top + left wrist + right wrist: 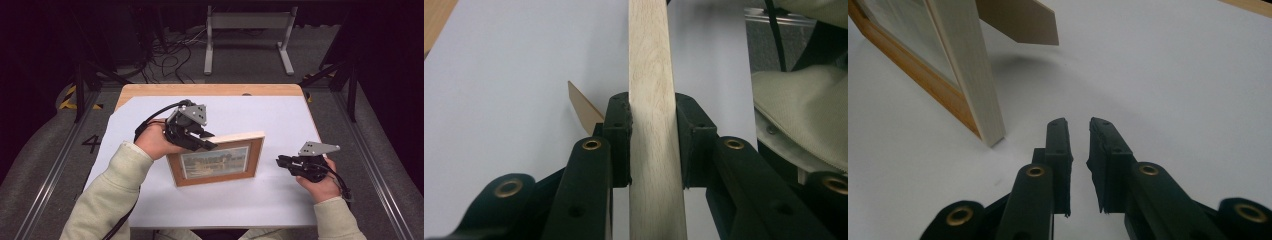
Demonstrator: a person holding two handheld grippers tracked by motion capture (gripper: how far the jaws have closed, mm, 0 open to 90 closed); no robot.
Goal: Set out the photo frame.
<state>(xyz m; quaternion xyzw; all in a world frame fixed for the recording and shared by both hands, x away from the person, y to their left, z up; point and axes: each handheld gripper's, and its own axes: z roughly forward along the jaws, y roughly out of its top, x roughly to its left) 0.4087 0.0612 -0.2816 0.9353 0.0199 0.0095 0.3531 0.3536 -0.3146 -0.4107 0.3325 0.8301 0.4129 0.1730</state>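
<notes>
A wooden picture frame [216,159] with a pale photo behind glass stands upright on the white sheet [260,115], near the middle. My left gripper [207,142] comes from the left and is shut on the frame's top edge near its left corner. In the left gripper view the light wood edge [651,60] sits pinched between both pads of the left gripper [653,112], and the frame's back stand [584,107] pokes out behind. My right gripper [280,161] hovers low, just right of the frame. Its jaws stand slightly apart, with nothing between them, beside the frame's corner [965,75]; right gripper [1079,125].
The white sheet covers a wooden table [200,90] whose far edge shows bare. Beyond it on the floor stand a grey metal frame [247,22] and loose cables [170,55]. Bare sheet lies behind and to the right of the picture frame.
</notes>
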